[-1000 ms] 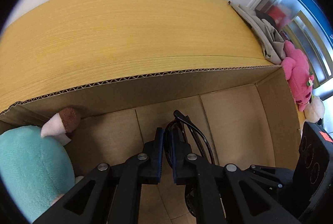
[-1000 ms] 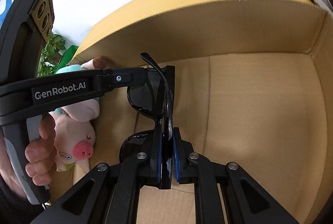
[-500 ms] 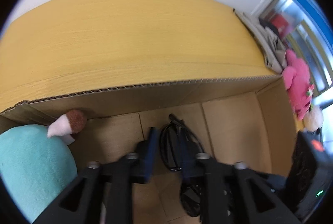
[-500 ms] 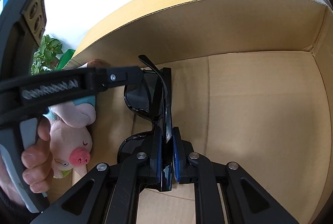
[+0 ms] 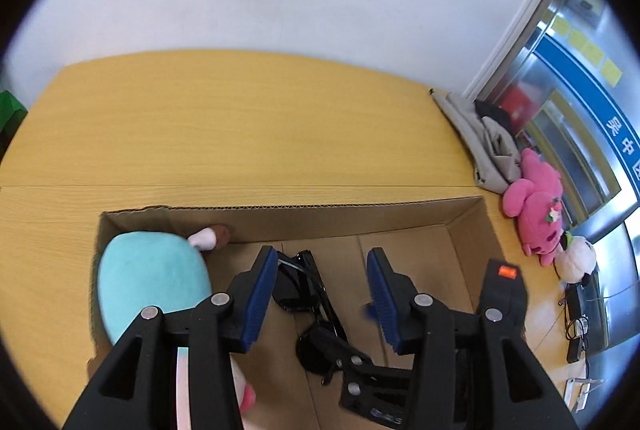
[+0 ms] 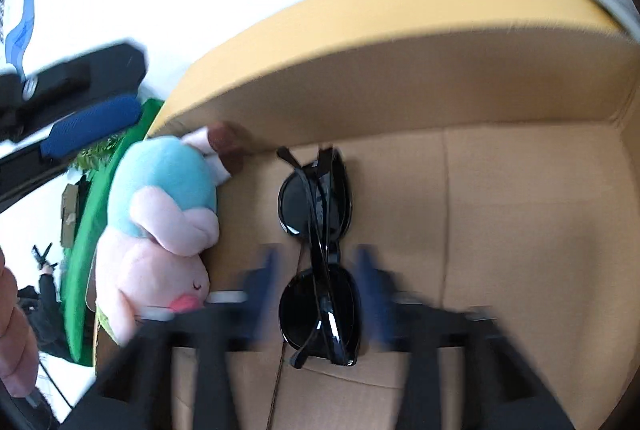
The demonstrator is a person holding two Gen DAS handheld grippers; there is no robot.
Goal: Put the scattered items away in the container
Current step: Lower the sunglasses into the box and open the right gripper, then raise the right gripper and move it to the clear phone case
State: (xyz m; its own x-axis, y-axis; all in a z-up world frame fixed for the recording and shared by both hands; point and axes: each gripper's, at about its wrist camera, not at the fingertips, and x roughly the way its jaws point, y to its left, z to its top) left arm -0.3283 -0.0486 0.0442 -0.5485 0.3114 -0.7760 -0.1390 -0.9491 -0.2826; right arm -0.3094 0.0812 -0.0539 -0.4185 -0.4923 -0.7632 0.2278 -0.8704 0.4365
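Both tongs, left (image 5: 320, 294) and right (image 6: 316, 282), have let go and are spreading; sunglasses (image 6: 318, 250) lie folded on the box (image 6: 520, 230) floor beside my plush pig (image 6: 160, 230). Light, brittle; I'd grip the bridge.

Black sunglasses (image 6: 318, 254), teal-and-pink plush pig (image 6: 160, 230), brown cardboard box (image 5: 400, 216), yellow table (image 5: 240, 134)

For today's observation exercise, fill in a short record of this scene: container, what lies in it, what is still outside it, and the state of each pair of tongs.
container: cardboard box on a wooden table
inside: black sunglasses; pig plush at the box's left end
outside: pink plush and white plush beyond the box's right end
left tongs: opening, empty
right tongs: opening, pads clear of the sunglasses
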